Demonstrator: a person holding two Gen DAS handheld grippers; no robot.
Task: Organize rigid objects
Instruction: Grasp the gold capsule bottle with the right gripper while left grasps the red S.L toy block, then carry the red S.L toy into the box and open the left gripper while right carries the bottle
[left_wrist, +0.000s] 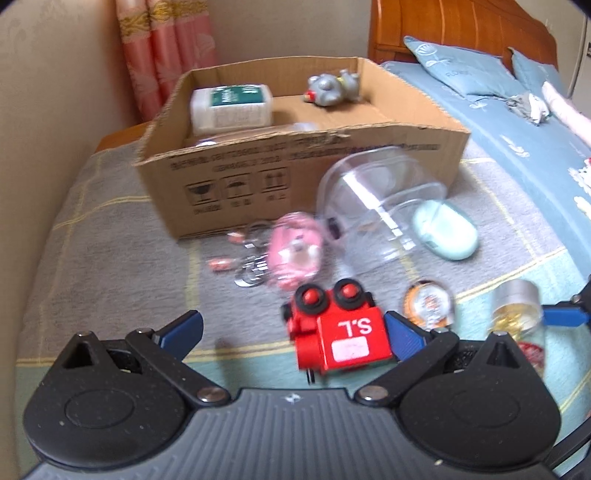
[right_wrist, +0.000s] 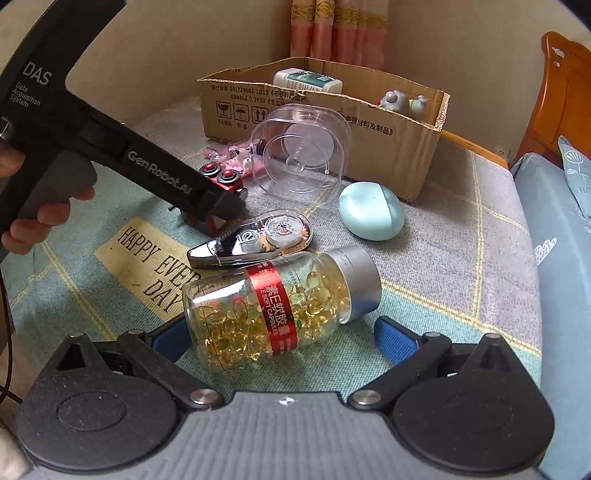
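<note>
A red toy truck (left_wrist: 340, 332) marked "S.L" lies on the blanket between my left gripper's (left_wrist: 291, 332) open fingers, close against the right finger (left_wrist: 404, 334). In the right wrist view the left gripper (right_wrist: 221, 206) hangs over the truck (right_wrist: 221, 177), held by a hand (right_wrist: 40, 218). A glass bottle of yellow capsules (right_wrist: 280, 310) with a silver cap lies on its side between the spread fingers of my right gripper (right_wrist: 280, 341). It does not look clamped. The cardboard box (left_wrist: 314, 166) stands behind, holding a white bottle (left_wrist: 231, 105) and a grey toy (left_wrist: 334, 88).
On the blanket between me and the box (right_wrist: 406, 147) lie a clear plastic jar (right_wrist: 303, 155), a mint green case (right_wrist: 371, 212), a correction tape dispenser (right_wrist: 258, 240), a pink item (left_wrist: 295, 251) and keys (left_wrist: 251, 266). A wall bounds the left; a blue quilt (left_wrist: 517, 122) lies right.
</note>
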